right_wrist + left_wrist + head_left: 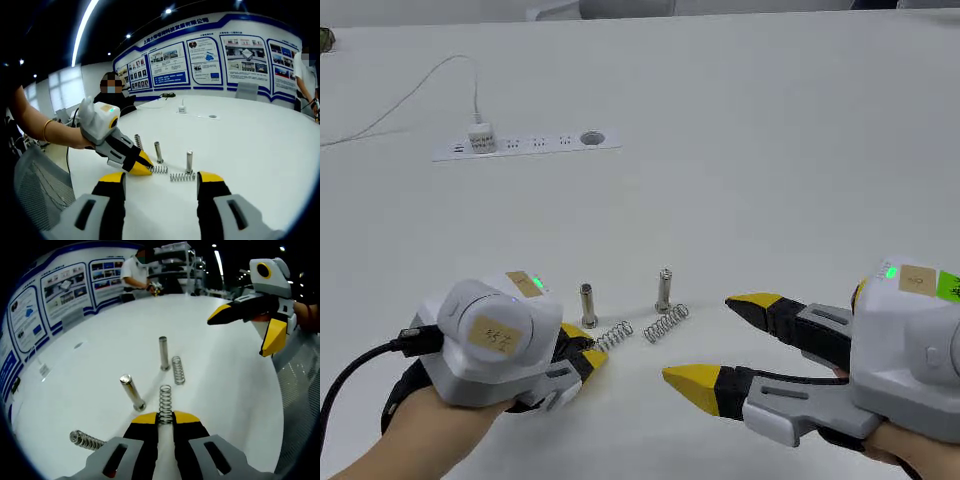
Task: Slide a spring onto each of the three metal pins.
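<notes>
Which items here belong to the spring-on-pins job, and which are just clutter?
Job:
- left bare pin and right bare pin, both upright
- held spring, gripped by the left tool
- loose spring, lying flat
- third pin, spring already on it
- right tool, open

Lying about:
- power strip
- white charger plugged into it
- cable

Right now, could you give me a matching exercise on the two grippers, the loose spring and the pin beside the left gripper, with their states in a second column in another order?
Things:
1. left yellow-tipped gripper
2. right yellow-tipped gripper
3. loose coiled steel spring
4. short metal pin beside the left gripper

States:
A. already carries a fitted spring
B. jaws open, holding nothing
C. jaws shut on the held spring
D. lies on the white table beside a bare upright pin

Pairs: 1-C, 2-B, 3-D, 4-A
</notes>
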Available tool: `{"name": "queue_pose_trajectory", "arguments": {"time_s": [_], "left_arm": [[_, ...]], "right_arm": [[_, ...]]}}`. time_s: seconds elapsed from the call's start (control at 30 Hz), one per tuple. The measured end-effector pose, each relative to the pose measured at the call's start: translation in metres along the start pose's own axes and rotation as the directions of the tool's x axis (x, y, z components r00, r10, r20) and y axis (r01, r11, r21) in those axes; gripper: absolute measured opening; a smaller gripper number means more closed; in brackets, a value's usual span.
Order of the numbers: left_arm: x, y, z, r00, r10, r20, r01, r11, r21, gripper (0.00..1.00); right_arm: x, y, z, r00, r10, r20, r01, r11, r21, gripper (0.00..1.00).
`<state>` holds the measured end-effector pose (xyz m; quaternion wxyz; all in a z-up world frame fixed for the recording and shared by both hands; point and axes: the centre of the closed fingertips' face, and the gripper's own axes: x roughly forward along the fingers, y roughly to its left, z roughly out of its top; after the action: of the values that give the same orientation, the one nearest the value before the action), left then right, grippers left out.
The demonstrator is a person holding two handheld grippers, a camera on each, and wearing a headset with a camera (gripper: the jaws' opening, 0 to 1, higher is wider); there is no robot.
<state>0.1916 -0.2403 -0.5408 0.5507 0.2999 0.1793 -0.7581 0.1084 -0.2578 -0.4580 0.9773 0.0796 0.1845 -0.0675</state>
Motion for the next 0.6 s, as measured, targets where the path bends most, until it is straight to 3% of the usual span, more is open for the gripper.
{"name": "queue_pose_trajectory", "arguments": {"time_s": [0.2,0.33,0.6], "left_arm": [[-0.009,-0.007,0.004,0.9996,-0.018,0.022,0.018,0.999,-0.027,0.1],[-0.019,-0.01,0.013,0.9981,-0.013,0.061,0.017,0.998,-0.055,0.1],[-0.04,-0.014,0.025,0.9898,0.006,0.142,0.011,0.993,-0.118,0.1]], "right_arm": [[-0.001,-0.002,0.003,0.9999,-0.004,0.009,0.004,1.0,0.025,0.58],[-0.002,-0.002,0.008,0.9994,0.005,0.035,-0.008,0.996,0.09,0.58],[0.0,0.006,0.018,0.9977,0.032,0.06,-0.039,0.992,0.12,0.56]]}}
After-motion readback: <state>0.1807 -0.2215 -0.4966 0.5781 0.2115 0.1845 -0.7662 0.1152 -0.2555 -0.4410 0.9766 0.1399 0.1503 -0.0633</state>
